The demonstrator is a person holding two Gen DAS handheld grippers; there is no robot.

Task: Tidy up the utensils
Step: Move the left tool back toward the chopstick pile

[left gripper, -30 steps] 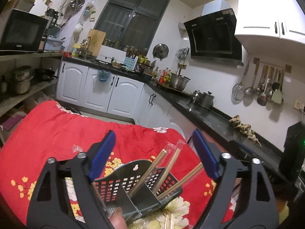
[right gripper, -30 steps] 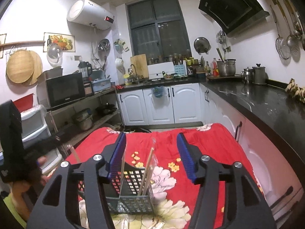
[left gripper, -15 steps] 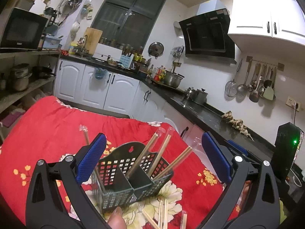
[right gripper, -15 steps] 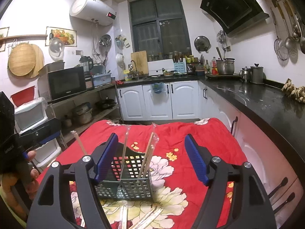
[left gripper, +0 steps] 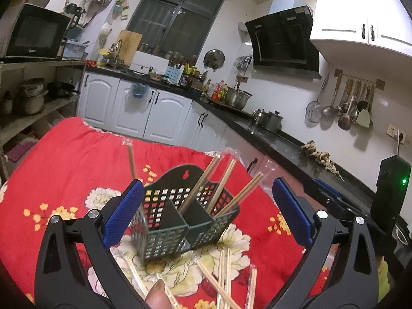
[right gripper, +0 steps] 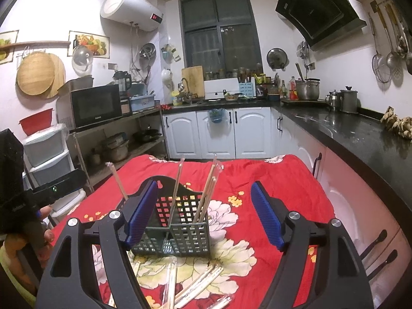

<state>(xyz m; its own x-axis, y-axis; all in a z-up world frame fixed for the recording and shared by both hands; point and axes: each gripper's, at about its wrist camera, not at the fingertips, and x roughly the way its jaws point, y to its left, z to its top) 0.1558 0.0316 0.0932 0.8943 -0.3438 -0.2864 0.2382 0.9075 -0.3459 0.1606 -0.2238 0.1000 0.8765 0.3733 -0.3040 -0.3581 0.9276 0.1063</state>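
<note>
A dark grey perforated utensil basket (left gripper: 164,234) (right gripper: 190,234) stands on the red flowered tablecloth (left gripper: 64,159) (right gripper: 270,175). Several plastic-wrapped chopsticks (left gripper: 224,180) (right gripper: 208,193) lean upright in its compartments. More wrapped chopsticks (left gripper: 221,278) (right gripper: 195,285) lie loose on the cloth in front of it. My left gripper (left gripper: 207,182) is open wide, its blue pads on either side of the basket and clear of it. My right gripper (right gripper: 204,184) is open too, holding nothing, with the basket just beyond its pads. A hand holds the left gripper's body (right gripper: 59,182) at the left edge.
A black countertop (left gripper: 283,139) (right gripper: 347,134) with pots runs along the right over white cabinets (right gripper: 221,134). Open shelves with a microwave (right gripper: 95,105) stand on the left. A fingertip (left gripper: 157,293) shows at the bottom edge. The right gripper's blue pad (left gripper: 327,188) pokes in at right.
Both grippers have opened wider and drawn back from the basket. It now looks smaller and farther off, and loose chopsticks on the cloth have come into view.
</note>
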